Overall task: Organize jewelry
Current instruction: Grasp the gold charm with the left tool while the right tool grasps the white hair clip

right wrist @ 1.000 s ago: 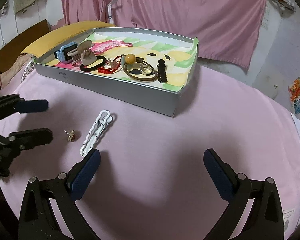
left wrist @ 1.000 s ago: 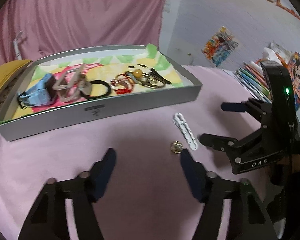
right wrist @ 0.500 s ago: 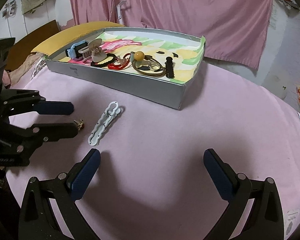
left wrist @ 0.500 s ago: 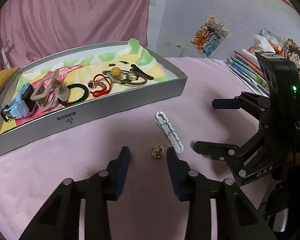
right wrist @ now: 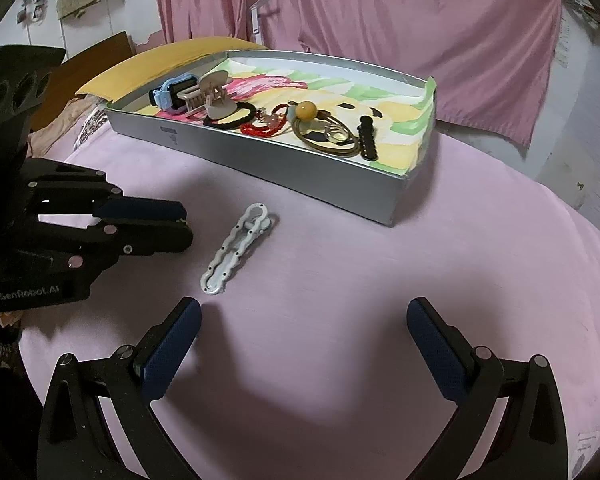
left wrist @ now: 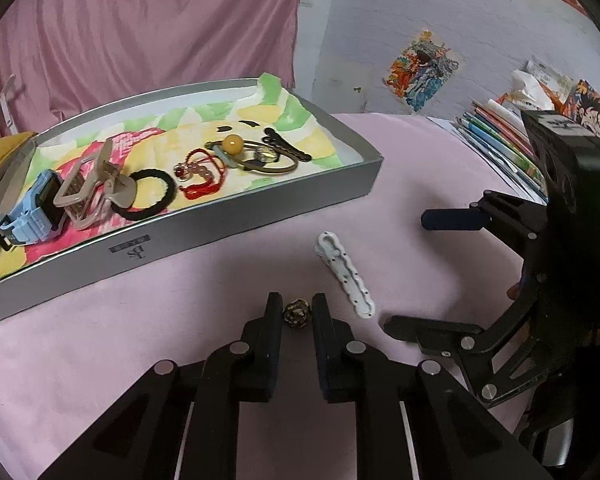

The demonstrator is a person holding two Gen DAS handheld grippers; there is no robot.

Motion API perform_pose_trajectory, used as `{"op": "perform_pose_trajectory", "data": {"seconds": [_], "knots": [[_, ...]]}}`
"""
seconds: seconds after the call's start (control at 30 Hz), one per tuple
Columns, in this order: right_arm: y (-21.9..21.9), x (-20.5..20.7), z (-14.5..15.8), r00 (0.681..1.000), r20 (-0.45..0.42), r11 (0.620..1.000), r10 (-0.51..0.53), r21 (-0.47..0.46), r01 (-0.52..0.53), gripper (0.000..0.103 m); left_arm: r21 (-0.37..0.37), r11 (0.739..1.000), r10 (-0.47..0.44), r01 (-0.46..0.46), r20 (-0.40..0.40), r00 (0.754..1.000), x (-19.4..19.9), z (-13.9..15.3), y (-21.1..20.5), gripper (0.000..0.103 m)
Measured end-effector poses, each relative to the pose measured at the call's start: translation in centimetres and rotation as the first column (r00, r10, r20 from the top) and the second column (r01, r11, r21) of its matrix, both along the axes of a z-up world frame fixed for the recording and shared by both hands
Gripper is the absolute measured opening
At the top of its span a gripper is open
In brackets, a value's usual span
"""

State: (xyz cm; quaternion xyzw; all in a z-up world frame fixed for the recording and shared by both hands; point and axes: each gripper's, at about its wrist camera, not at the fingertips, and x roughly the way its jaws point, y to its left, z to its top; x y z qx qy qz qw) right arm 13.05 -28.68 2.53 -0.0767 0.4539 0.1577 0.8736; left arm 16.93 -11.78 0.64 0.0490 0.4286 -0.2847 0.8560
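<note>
A small gold ornament (left wrist: pixel 297 313) sits on the pink cloth between the fingertips of my left gripper (left wrist: pixel 296 312), which is shut on it. In the right wrist view the left gripper (right wrist: pixel 180 224) hides the ornament. A white wavy hair clip (left wrist: pixel 346 274) lies just right of it, also seen in the right wrist view (right wrist: pixel 236 248). A silver tray (left wrist: pixel 220 216) holds a blue watch (left wrist: pixel 32 208), a beige claw clip (left wrist: pixel 96 188), a black hair tie (left wrist: pixel 152 196), a red bracelet (left wrist: pixel 200 180) and a hoop with an amber bead (left wrist: pixel 236 145). My right gripper (right wrist: pixel 304 332) is open and empty above the cloth.
Books and papers (left wrist: pixel 500 136) are stacked at the right edge of the table. A pink curtain (right wrist: pixel 360 12) hangs behind the tray (right wrist: pixel 340 176). A yellow cushion (right wrist: pixel 172 56) lies left of the tray.
My left gripper moved forward and closed its fingers around the gold ornament. The right gripper stayed open and shifted slightly.
</note>
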Motion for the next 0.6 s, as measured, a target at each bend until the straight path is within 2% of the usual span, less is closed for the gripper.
{"op": "perform_pose_trajectory", "data": {"seconds": [0.23, 0.3, 0.43, 0.5, 0.6], "knots": [[1.0, 0.5, 0.1, 1.000, 0.002, 1.000, 0.010, 0.000, -0.010, 0.092, -0.019, 0.999, 0.028, -0.028, -0.007, 1.000, 0.4, -0.1, 1.1, 0.014], [1.3, 0.6, 0.2, 1.000, 0.007, 1.000, 0.017, 0.005, -0.017, 0.083, -0.019, 0.999, 0.038, -0.038, -0.010, 0.999, 0.5, -0.1, 1.4, 0.014], [2.1, 0.7, 0.4, 1.000, 0.014, 1.000, 0.023, 0.009, -0.024, 0.076, -0.034, 0.998, 0.056, -0.056, -0.017, 0.998, 0.6, -0.1, 2.0, 0.014], [2.3, 0.7, 0.5, 0.999, 0.018, 1.000, 0.028, 0.013, -0.028, 0.068, -0.040, 0.997, 0.066, -0.067, -0.020, 0.998, 0.6, -0.1, 2.3, 0.014], [2.7, 0.7, 0.6, 0.999, 0.025, 1.000, 0.026, 0.014, -0.026, 0.061, -0.048, 0.996, 0.080, -0.081, -0.025, 0.996, 0.8, -0.2, 2.7, 0.014]]}}
